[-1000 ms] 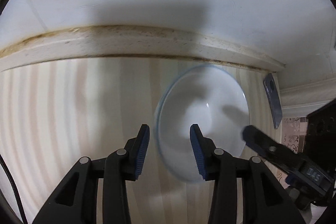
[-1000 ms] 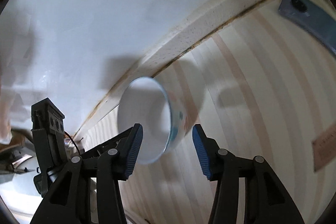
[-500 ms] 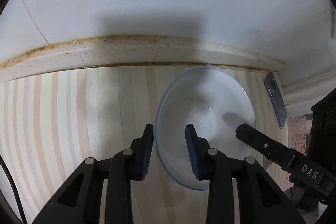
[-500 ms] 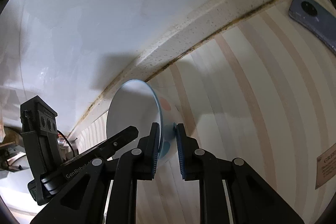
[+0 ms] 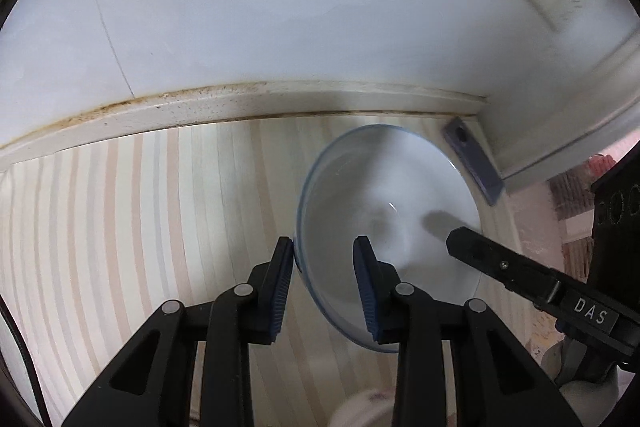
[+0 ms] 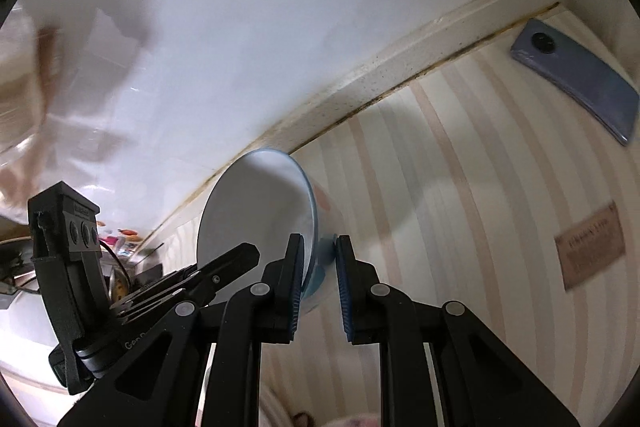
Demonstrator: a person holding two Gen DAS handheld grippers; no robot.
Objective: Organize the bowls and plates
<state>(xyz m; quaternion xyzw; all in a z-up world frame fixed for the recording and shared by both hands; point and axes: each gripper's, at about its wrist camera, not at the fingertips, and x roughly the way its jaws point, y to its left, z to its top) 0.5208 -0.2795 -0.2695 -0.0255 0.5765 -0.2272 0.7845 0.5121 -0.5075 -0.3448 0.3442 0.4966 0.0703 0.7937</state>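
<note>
A white bowl (image 5: pixel 388 203) with a blue rim and a patterned outside is held above the striped counter (image 5: pixel 140 211). My left gripper (image 5: pixel 324 279) straddles its left rim; the left pad touches the outside, the right pad sits inside with a gap. In the right wrist view my right gripper (image 6: pixel 319 269) is shut on the opposite rim of the bowl (image 6: pixel 256 207), one pad inside and one outside. Each gripper shows in the other's view.
A grey phone (image 6: pixel 576 79) lies on the counter by the stained backsplash ledge (image 5: pixel 240 107), near the corner; it also shows in the left wrist view (image 5: pixel 472 159). A brown card (image 6: pixel 590 247) lies to the right. Another dish edge (image 5: pixel 360 411) shows below.
The right gripper has closed from open onto the bowl's rim. The left jaws have narrowed around the other rim. Both views have risen from the counter with the bowl.
</note>
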